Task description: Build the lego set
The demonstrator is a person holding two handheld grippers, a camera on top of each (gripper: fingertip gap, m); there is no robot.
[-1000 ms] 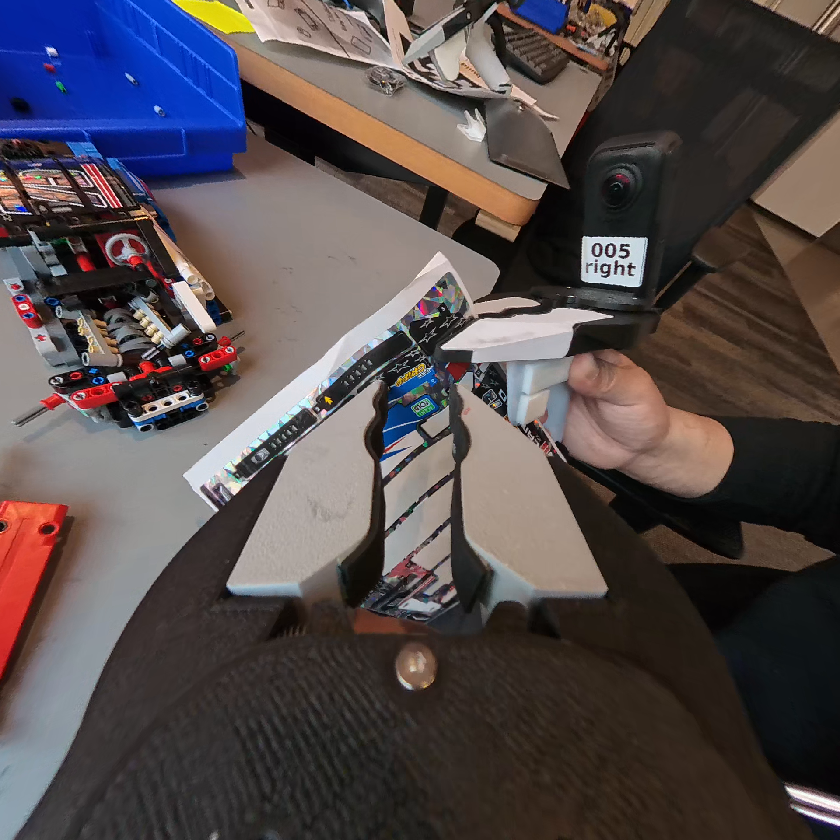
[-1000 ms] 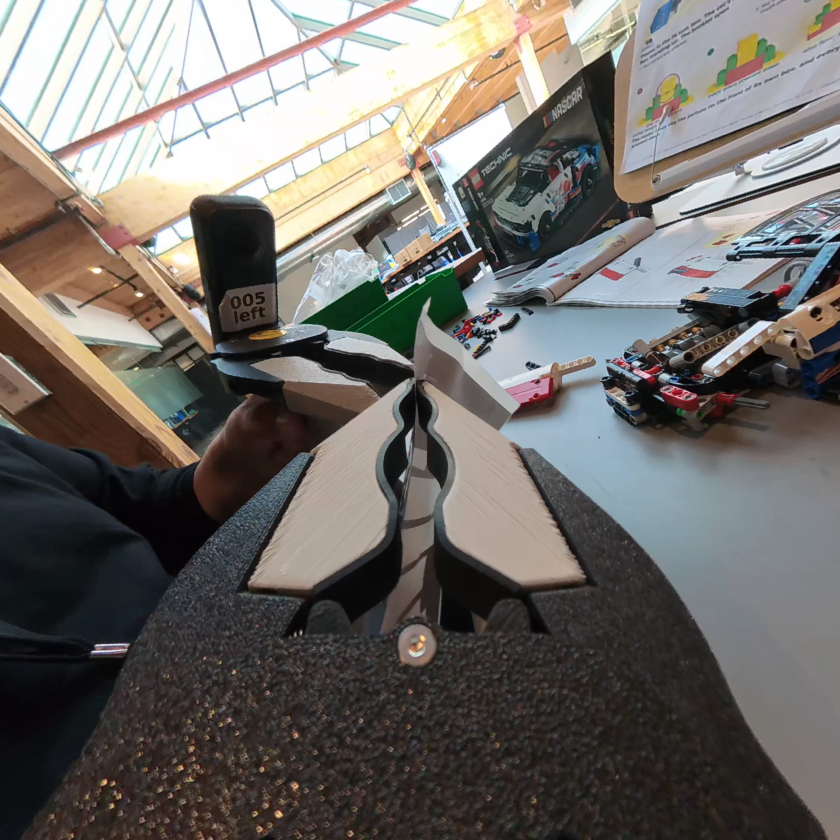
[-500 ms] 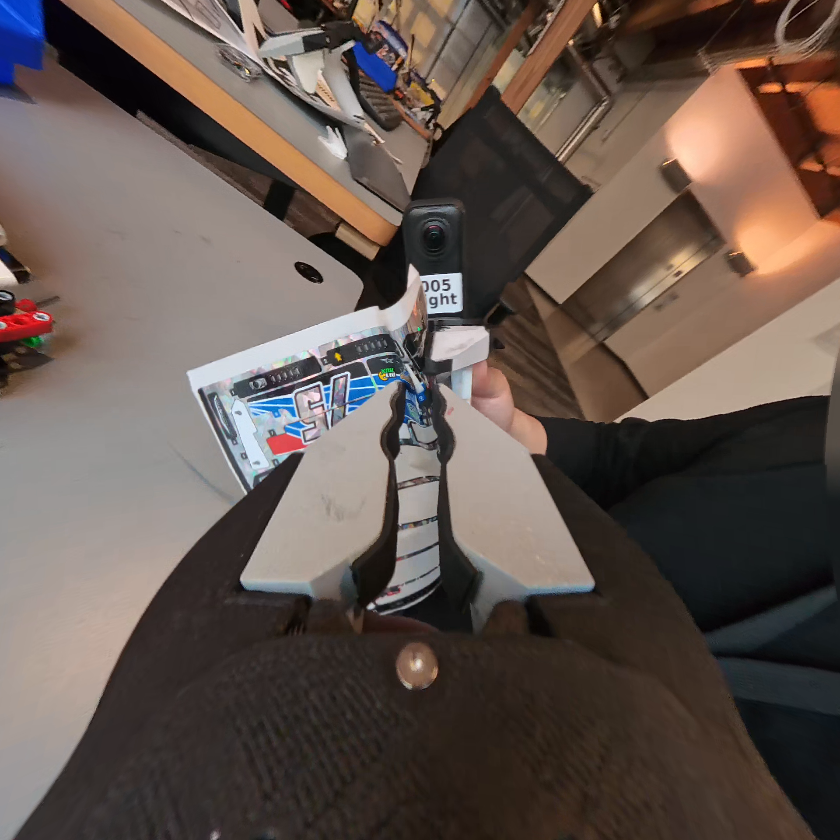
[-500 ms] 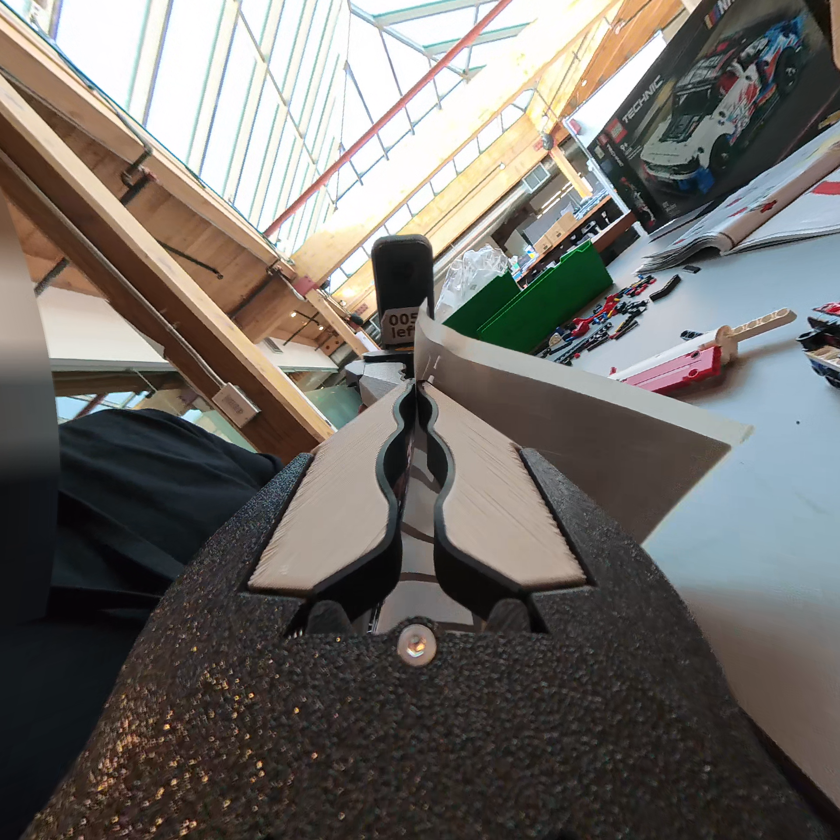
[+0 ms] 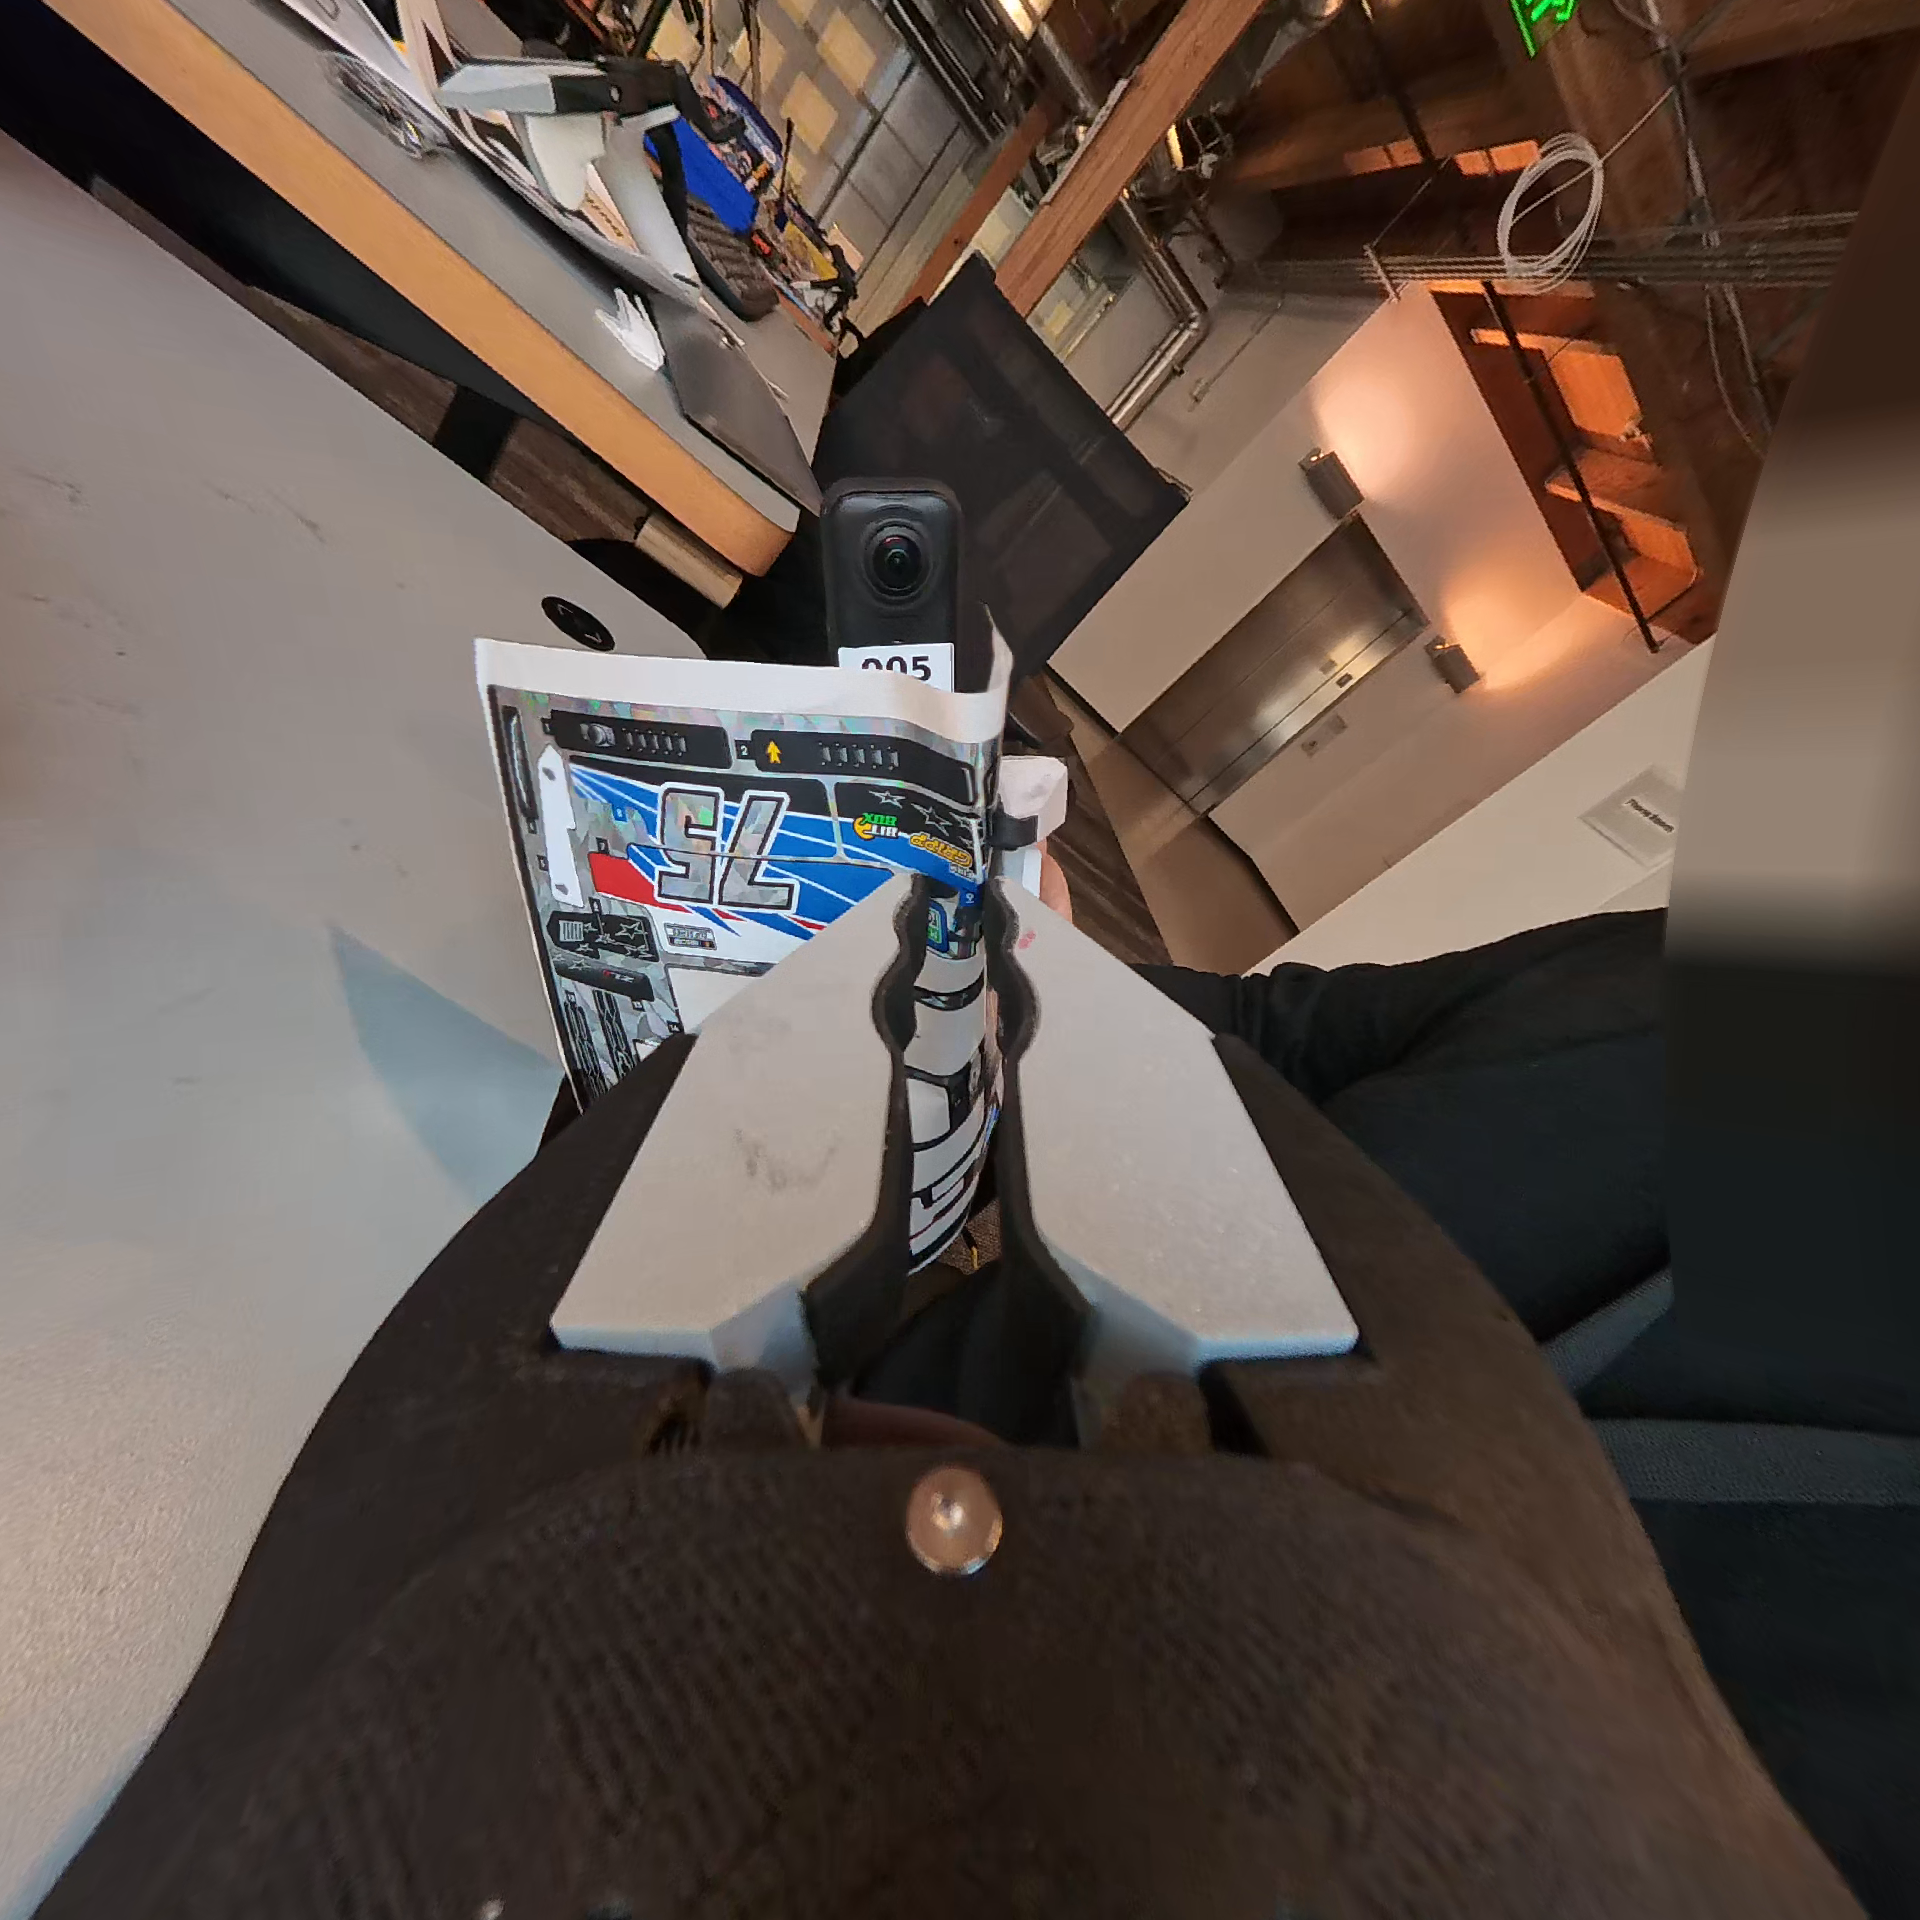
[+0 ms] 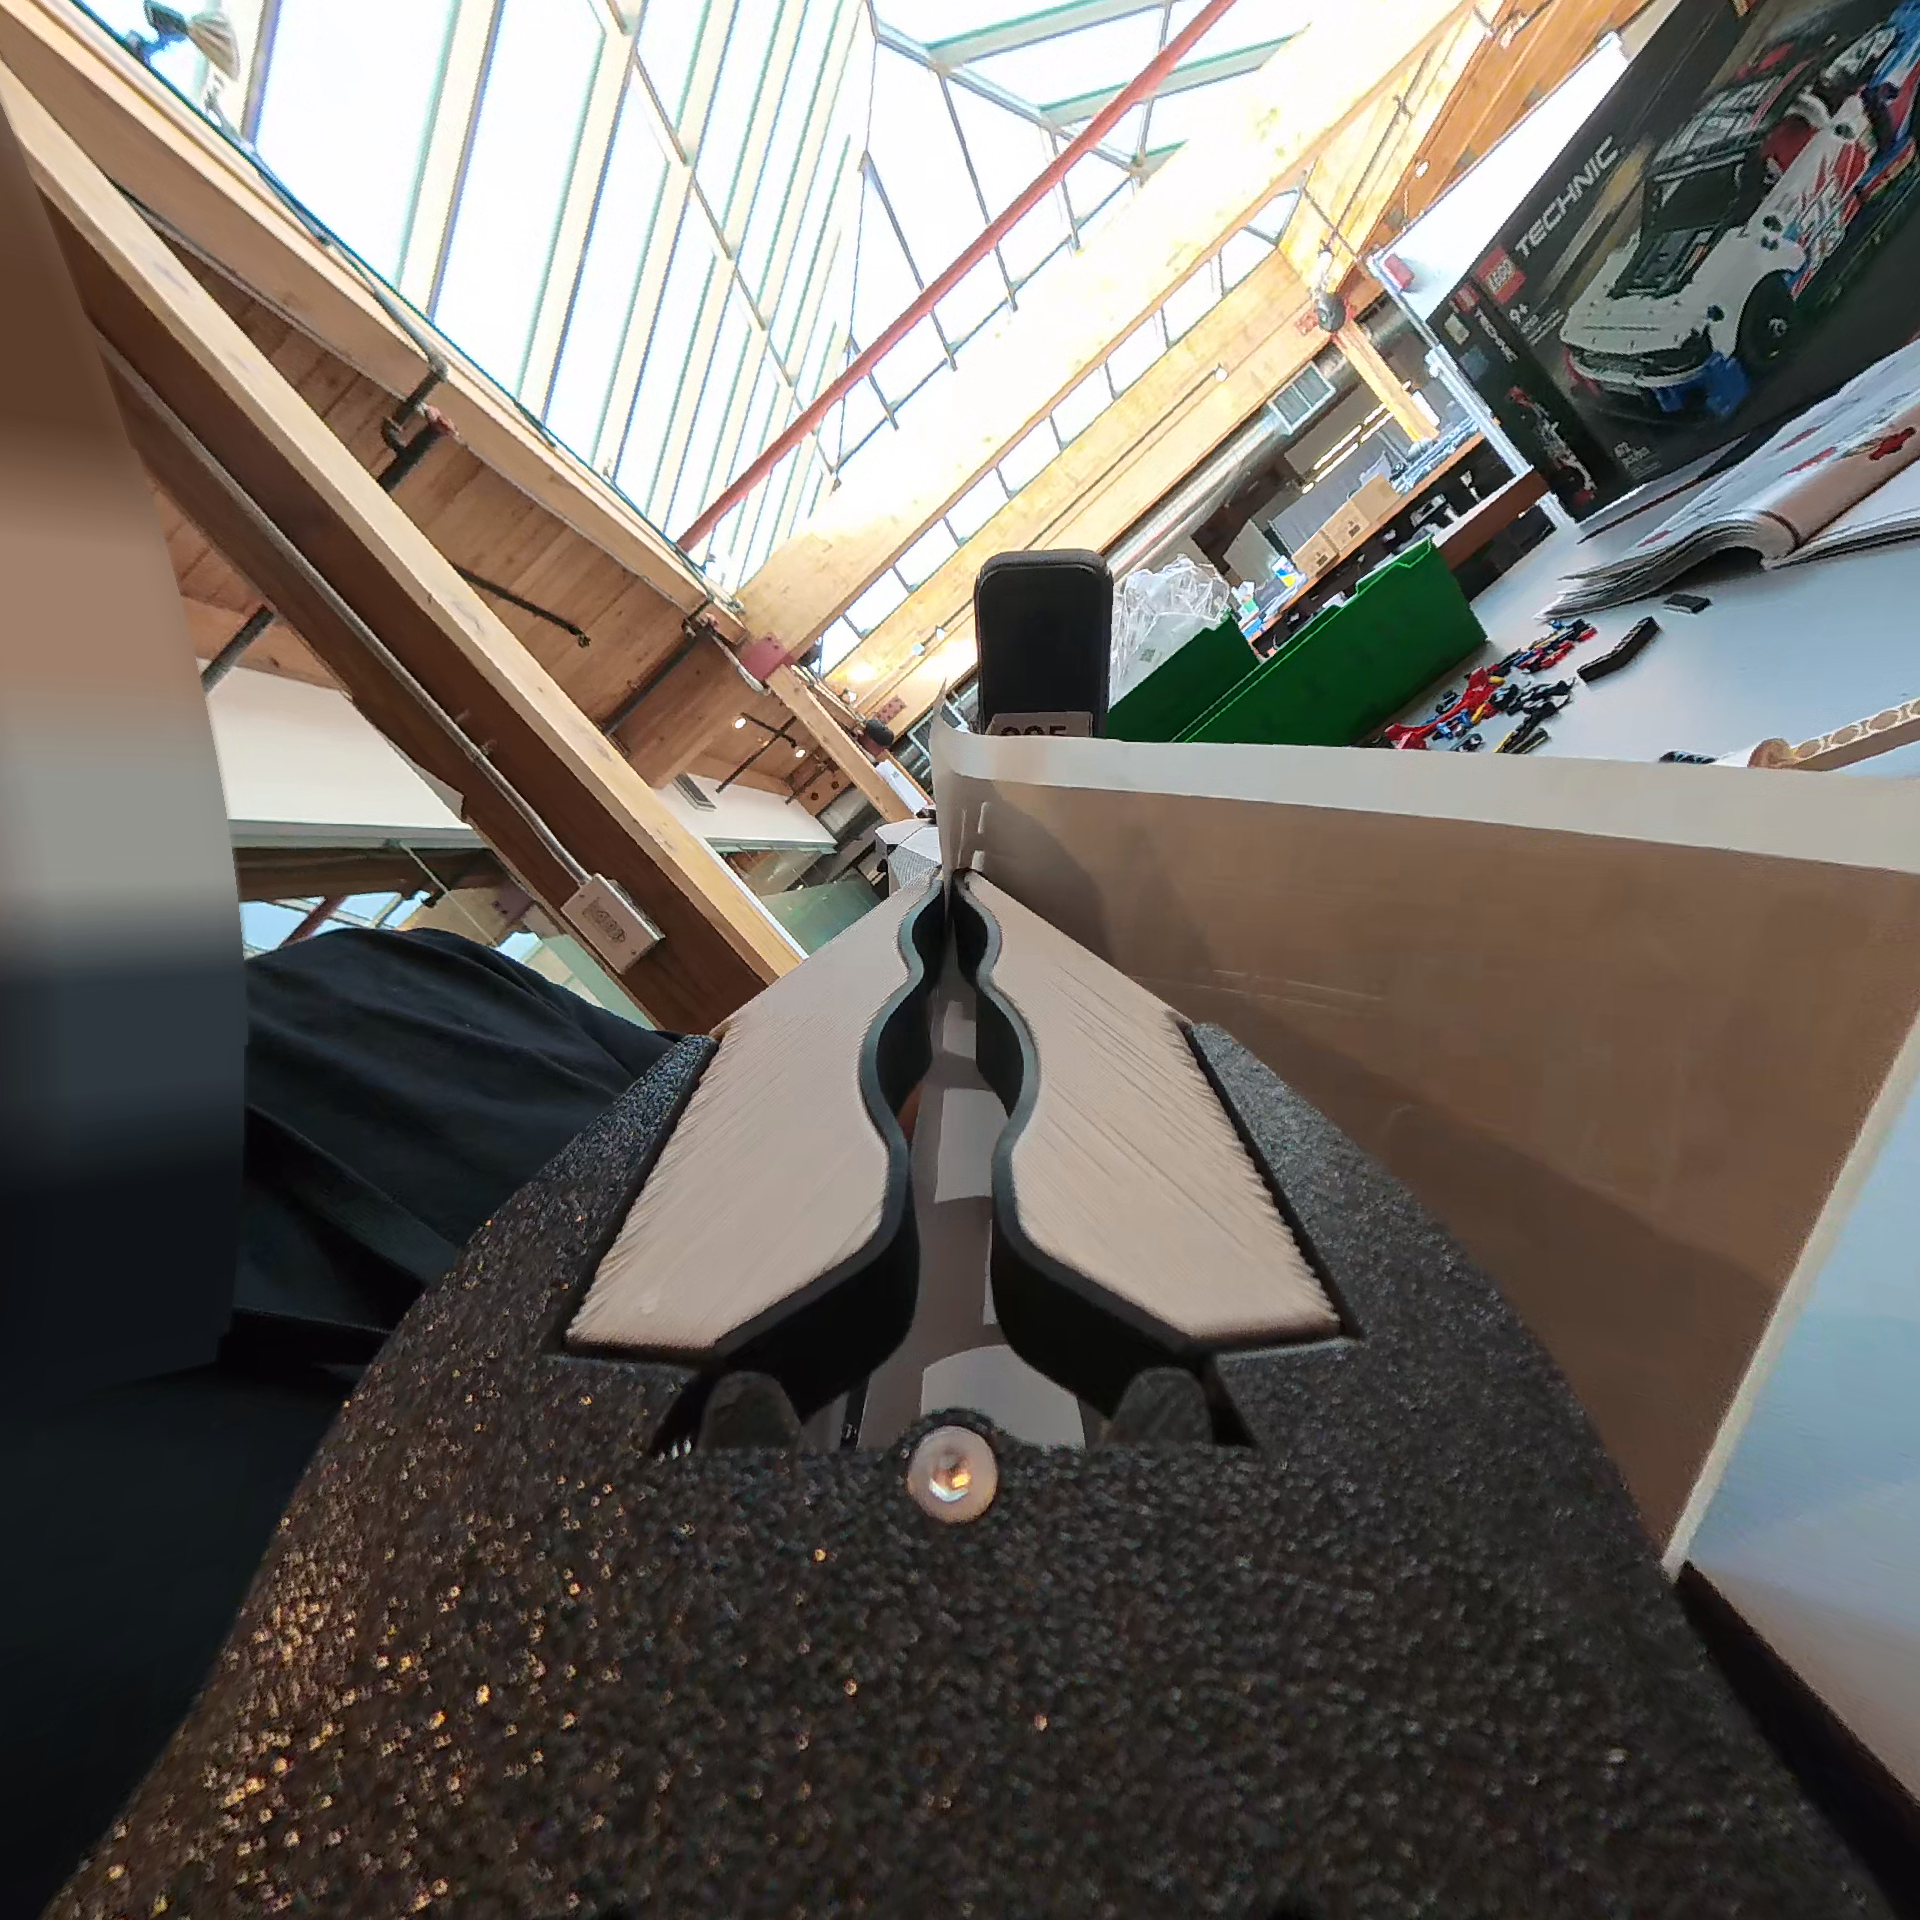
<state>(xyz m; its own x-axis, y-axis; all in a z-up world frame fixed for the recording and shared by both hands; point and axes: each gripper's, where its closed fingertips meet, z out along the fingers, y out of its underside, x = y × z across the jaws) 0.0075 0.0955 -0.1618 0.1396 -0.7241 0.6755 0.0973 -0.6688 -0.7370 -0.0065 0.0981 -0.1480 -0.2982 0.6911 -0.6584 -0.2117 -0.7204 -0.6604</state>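
A sticker sheet (image 5: 727,831) with blue, red and silver car decals stands upright above the grey table (image 5: 208,935). My left gripper (image 5: 954,891) is shut on the sheet's right edge, and the sheet runs down between its fingers. The right gripper's white fingers (image 5: 1029,795) pinch the same edge from the far side, with its black camera (image 5: 894,561) above. In the right wrist view my right gripper (image 6: 948,883) is shut on the sheet, whose plain back (image 6: 1455,987) spreads to the right. The left gripper's camera (image 6: 1042,634) rises behind it.
The set's box (image 6: 1714,239), an open instruction booklet (image 6: 1766,509), green bins (image 6: 1330,665) and loose pieces (image 6: 1496,696) sit at the table's far side. A second table (image 5: 468,239) with papers and a black chair (image 5: 987,416) stand beyond. Only a small space, under 4 cm, lies between the two pairs of fingers.
Both grippers have turned and raised the sheet from lying tilted over the table to standing upright. The half-built car has left both views.
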